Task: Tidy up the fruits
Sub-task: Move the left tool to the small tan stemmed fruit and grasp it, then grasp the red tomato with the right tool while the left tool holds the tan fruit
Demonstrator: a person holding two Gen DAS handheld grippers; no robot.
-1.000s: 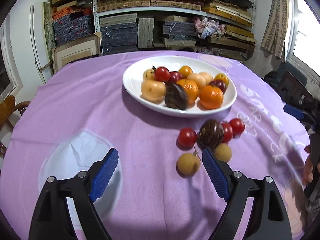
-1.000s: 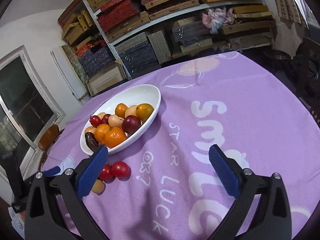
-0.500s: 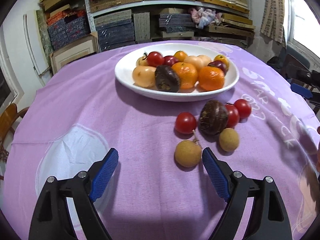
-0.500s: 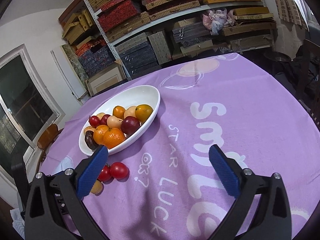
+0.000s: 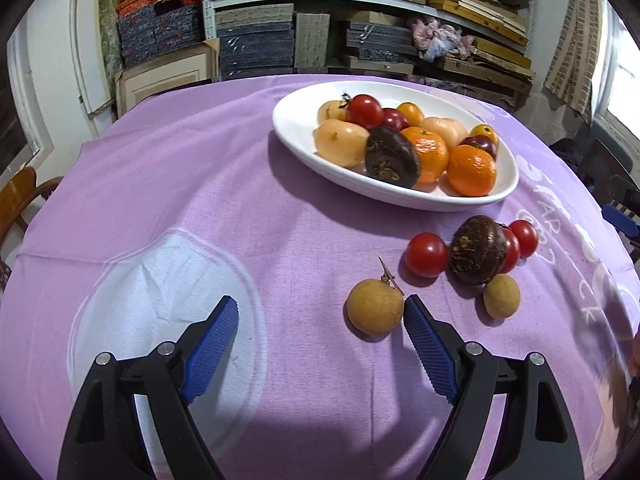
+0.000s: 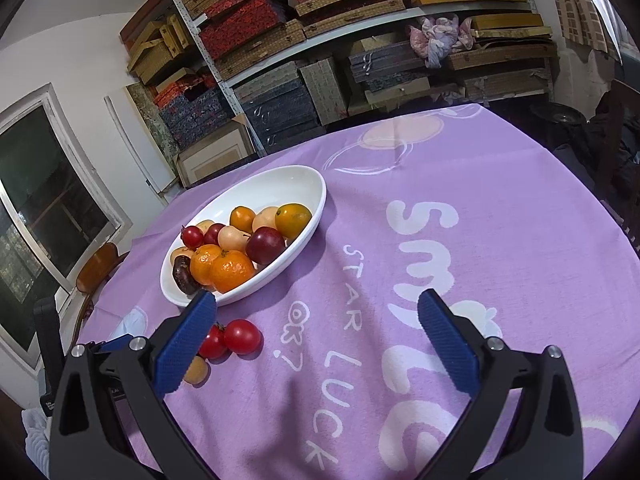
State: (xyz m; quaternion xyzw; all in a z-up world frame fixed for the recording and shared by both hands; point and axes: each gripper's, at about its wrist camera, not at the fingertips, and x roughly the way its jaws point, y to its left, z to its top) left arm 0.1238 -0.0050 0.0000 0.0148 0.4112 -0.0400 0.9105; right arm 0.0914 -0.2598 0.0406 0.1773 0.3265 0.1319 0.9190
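A white oval plate (image 5: 296, 128) (image 6: 280, 184) holds several fruits: oranges, red tomatoes, pale round fruits and a dark one. Loose on the purple cloth in front of it lie a tan longan with a stem (image 5: 375, 311), a second longan (image 5: 501, 296), a dark brown round fruit (image 5: 477, 250) and red tomatoes (image 5: 426, 255) (image 6: 241, 336). My left gripper (image 5: 321, 312) is open, and the stemmed longan sits just inside its right finger, apart from the left one. My right gripper (image 6: 316, 308) is open over bare cloth, right of the loose fruits.
The table wears a purple cloth (image 6: 500, 208) with white lettering. Shelves stacked with boxes (image 5: 360, 8) stand behind it. A wooden chair (image 5: 16, 196) is at the left edge, a window (image 6: 36, 200) beyond it.
The left gripper has moved down and closer to the loose fruits, and the stemmed longan now lies against its right finger. The right gripper has barely shifted.
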